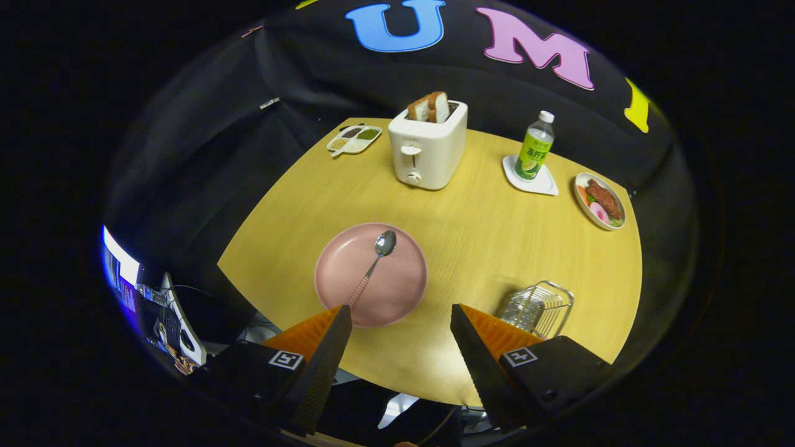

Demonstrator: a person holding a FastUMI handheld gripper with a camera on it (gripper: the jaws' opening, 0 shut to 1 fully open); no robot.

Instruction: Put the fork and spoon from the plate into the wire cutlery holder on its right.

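Spoon (374,264) lies alone on the pink plate (348,254), just ahead of your tool's left finger, its bowl pointing away from you and its patterned handle running back toward that fingertip, ending near the plate's near rim. No fork lies on the plate, and something pale and metallic seems to sit inside the wire cutlery holder (538,308), so it looks as if the fork may already be stowed, though the wires make that hard to confirm. That holder sits on the bench (484,236) just ahead of the right finger, partly hidden behind it. Your tool (400,313) hovers above the bench's near edge with its two orange fingers spread wide apart, nothing between them but bare wood and the plate's right side. The step in hand, by my reading, is the approach to the spoon. Your next move calls for shifting left and forward, dropping low, and setting the fingers on either side of the thin handle, since it lies flat and gives little to pinch. You are holding the tool raised and tipped downward, looking across the bench from its near side. Well beyond the fingers stand a white toaster (428,149) with bread, a green bottle (534,149) on a coaster, and two dishes of food.
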